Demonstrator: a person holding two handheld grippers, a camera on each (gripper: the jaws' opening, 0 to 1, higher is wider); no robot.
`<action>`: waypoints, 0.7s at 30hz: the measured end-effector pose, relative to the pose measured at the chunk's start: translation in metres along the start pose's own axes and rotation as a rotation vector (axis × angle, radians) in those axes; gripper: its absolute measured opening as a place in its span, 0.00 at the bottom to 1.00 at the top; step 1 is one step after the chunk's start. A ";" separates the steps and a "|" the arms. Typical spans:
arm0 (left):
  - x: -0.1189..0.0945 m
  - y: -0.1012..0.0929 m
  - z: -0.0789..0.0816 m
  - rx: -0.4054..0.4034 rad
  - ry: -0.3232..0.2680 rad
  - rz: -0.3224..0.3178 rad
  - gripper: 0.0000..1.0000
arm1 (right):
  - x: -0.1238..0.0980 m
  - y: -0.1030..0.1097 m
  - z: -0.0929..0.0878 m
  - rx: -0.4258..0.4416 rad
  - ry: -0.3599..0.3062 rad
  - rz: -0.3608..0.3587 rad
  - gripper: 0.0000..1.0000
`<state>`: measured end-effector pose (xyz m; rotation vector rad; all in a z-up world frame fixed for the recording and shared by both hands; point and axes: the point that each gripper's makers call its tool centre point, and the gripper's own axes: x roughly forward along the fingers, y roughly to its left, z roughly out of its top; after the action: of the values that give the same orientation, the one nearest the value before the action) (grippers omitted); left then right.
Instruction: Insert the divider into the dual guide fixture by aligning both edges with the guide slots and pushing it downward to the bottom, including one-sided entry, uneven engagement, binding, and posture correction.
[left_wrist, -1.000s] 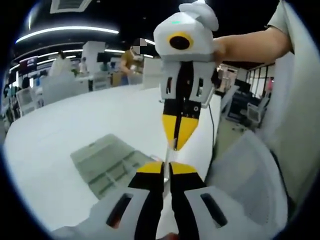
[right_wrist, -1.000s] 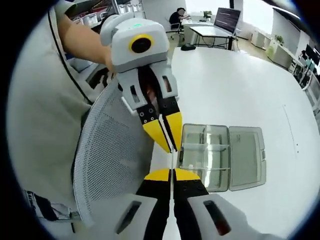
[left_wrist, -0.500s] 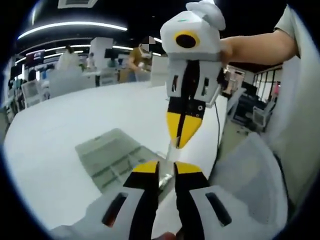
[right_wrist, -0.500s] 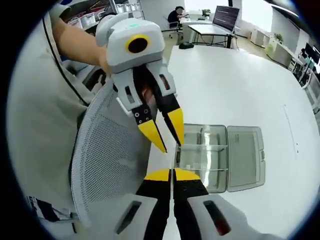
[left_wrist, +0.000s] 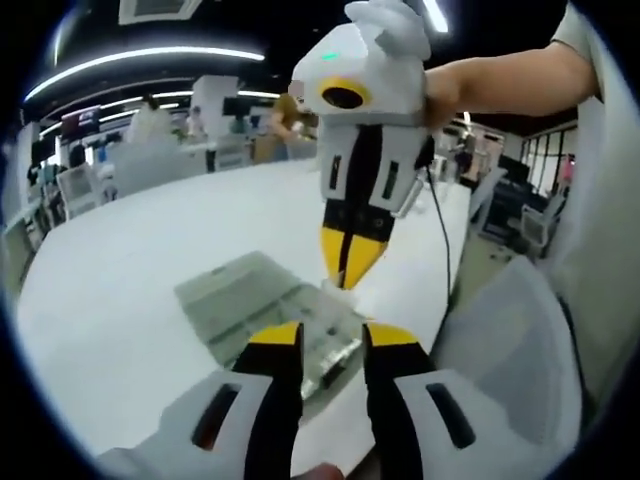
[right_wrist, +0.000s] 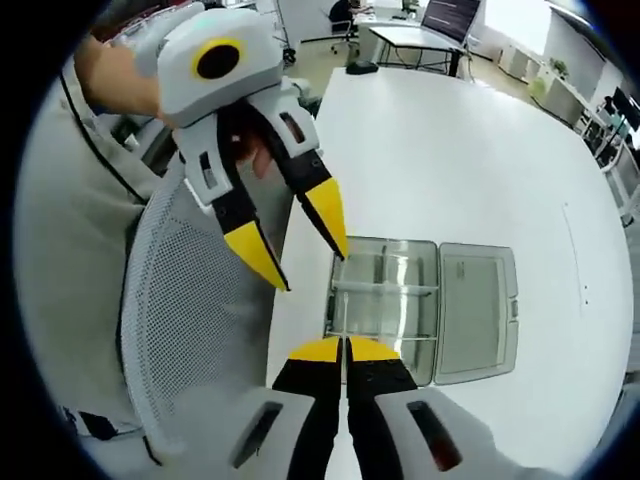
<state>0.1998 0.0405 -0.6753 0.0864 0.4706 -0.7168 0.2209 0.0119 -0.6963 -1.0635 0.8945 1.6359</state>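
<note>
A clear plastic compartment box (right_wrist: 385, 310) lies open on the white table (right_wrist: 480, 160), its flat lid (right_wrist: 478, 312) folded out beside the tray. Thin clear partitions split the tray into compartments; whether anything lies in them cannot be told. In the left gripper view the same box (left_wrist: 270, 305) shows as a pale grey-green tray just beyond the yellow jaw tips.

The divider (right_wrist: 345, 300) is a thin clear strip, hard to make out. In the right gripper view it rises from between the right gripper (right_wrist: 343, 347)'s tips toward the near edge of the box. Those 2 jaws are pressed together, apparently pinching the strip, though the grip itself is too fine to confirm. In the left gripper view the right gripper (left_wrist: 349, 270) hangs point-down above the box, jaws closed, with a hand (left_wrist: 440, 95) behind its white body.

The left gripper (right_wrist: 300, 245) hangs above the near left corner of the box with its 2 jaws spread wide and nothing between them; in its own view the left gripper (left_wrist: 332, 335)'s tips stand clearly apart.

A grey mesh chair back (right_wrist: 190, 300) stands beside the table edge. Behind lies an open office with desks, monitors and ceiling light strips.
</note>
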 end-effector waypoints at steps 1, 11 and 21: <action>0.000 0.000 -0.001 0.001 0.004 0.004 0.27 | 0.002 -0.002 0.000 0.000 0.011 -0.002 0.00; -0.008 0.007 -0.005 -0.007 0.024 0.055 0.34 | 0.013 -0.017 -0.004 0.011 0.098 -0.049 0.00; -0.013 0.014 -0.008 -0.023 0.027 0.092 0.40 | 0.023 -0.026 -0.002 0.021 0.137 -0.054 0.00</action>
<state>0.1976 0.0608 -0.6779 0.0958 0.4978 -0.6210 0.2421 0.0246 -0.7202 -1.1862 0.9615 1.5207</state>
